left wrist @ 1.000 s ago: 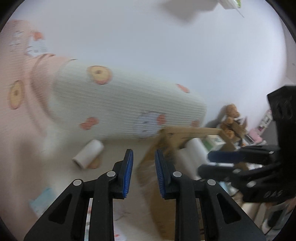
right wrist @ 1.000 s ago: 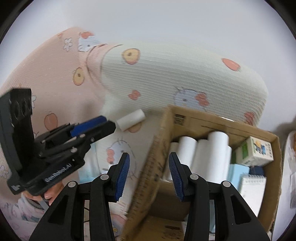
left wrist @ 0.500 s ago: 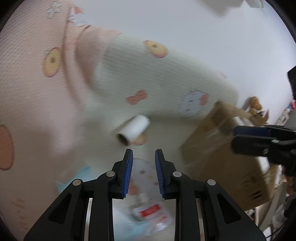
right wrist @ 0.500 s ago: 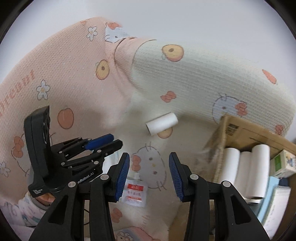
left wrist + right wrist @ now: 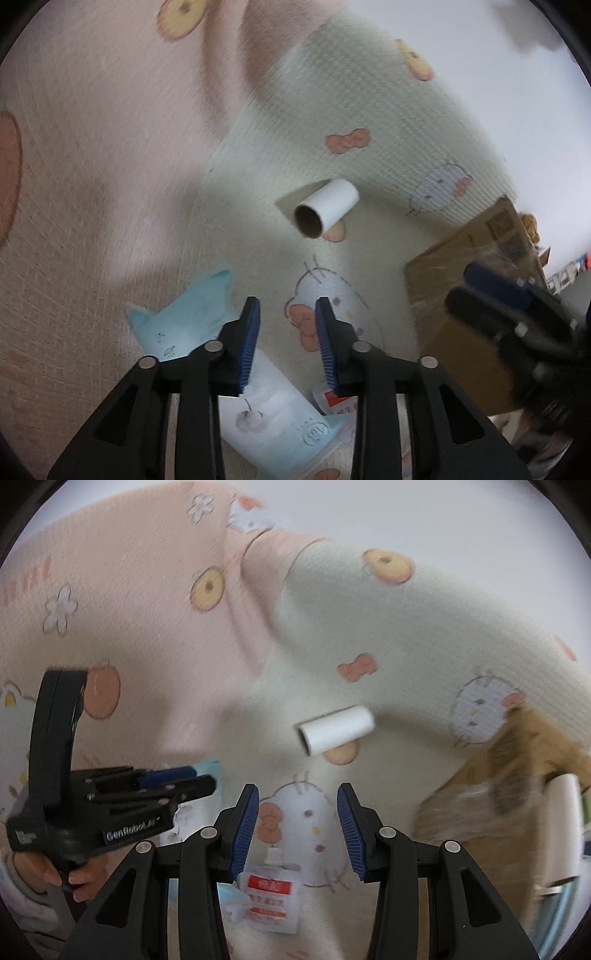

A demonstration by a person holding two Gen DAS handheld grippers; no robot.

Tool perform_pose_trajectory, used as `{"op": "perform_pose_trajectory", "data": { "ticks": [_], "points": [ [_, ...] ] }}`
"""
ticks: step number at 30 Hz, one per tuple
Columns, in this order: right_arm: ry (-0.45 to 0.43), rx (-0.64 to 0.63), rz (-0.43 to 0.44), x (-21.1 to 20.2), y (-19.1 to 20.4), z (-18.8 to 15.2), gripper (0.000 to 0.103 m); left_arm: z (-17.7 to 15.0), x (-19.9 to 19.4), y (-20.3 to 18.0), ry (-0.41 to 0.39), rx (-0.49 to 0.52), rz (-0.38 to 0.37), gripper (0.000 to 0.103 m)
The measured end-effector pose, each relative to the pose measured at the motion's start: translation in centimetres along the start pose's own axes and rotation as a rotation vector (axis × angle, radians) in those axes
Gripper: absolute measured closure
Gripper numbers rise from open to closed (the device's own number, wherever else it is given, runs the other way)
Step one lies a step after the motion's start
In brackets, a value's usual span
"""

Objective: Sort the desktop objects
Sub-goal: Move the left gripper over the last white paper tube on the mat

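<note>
Left wrist: left gripper (image 5: 287, 347) jaws apart, empty | right gripper (image 5: 295, 827) jaws apart, empty | white roll (image 5: 327, 213) ahead

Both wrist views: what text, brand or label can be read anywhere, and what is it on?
"GenRobot.AI", last letters unsure: white print on the black left gripper body, right wrist view.
Red-and-white pouch with a white cap: red label and lines of print, too blurred to read.
Light-blue and white soft pack: round logo mark, unreadable.
Brown cardboard box: square printed codes, no legible words.
Pink blanket: pinkish lettering at the left edge, unreadable.
</note>
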State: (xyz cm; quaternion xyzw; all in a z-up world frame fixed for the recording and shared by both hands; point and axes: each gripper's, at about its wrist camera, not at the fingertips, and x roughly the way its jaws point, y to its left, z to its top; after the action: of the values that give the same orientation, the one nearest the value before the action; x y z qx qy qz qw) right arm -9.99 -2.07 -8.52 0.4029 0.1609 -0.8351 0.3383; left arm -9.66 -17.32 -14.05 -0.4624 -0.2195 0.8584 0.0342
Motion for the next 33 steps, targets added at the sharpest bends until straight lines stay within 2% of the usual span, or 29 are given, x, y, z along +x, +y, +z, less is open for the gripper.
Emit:
{"op": "perform_pose_trajectory", "data": {
  "ticks": [4,8,12,14,17,21,27,30,33],
  "points": [
    [-0.028,-0.028,-0.019,2.4,1.0,-1.1,0.063,0.9,1.9,0.6,0.068,-0.001,-0.039,0.063],
    [-0.027,-0.052,-0.027,4.9,1.1,-1.6,0.063,1.8,3.5,0.4,0.099,0.006,-0.073,0.063],
    [-0.009,0.021,0.008,6.9,0.0,-1.4,0.063,3.3,4.9,-0.2,0.116,0.027,-0.083,0.063],
    [0.002,0.056,-0.005,7.8,-0.6,-1.3,0.063,4.2,5.3,-0.4,0.112,0.039,-0.087,0.063],
    [-0.016,0.104,-0.034,9.0,-1.7,-0.8,0.062,6.2,6.1,-0.7,0.102,0.015,-0.103,0.063],
    [-0.032,0.164,-0.019,10.2,-3.1,-0.2,0.062,8.6,7.9,-1.3,0.127,-0.01,-0.133,0.063],
    [-0.069,0.251,-0.018,11.5,-5.1,0.3,0.062,10.9,10.7,-3.0,0.156,0.046,-0.095,0.06],
    [-0.069,0.276,-0.023,12.4,-5.9,0.4,0.062,11.4,11.7,-3.0,0.18,0.031,-0.1,0.06],
    [-0.053,0.312,-0.028,13.3,-6.6,0.5,0.062,12.0,12.4,-3.4,0.188,0.069,-0.08,0.06]
  ]
}}
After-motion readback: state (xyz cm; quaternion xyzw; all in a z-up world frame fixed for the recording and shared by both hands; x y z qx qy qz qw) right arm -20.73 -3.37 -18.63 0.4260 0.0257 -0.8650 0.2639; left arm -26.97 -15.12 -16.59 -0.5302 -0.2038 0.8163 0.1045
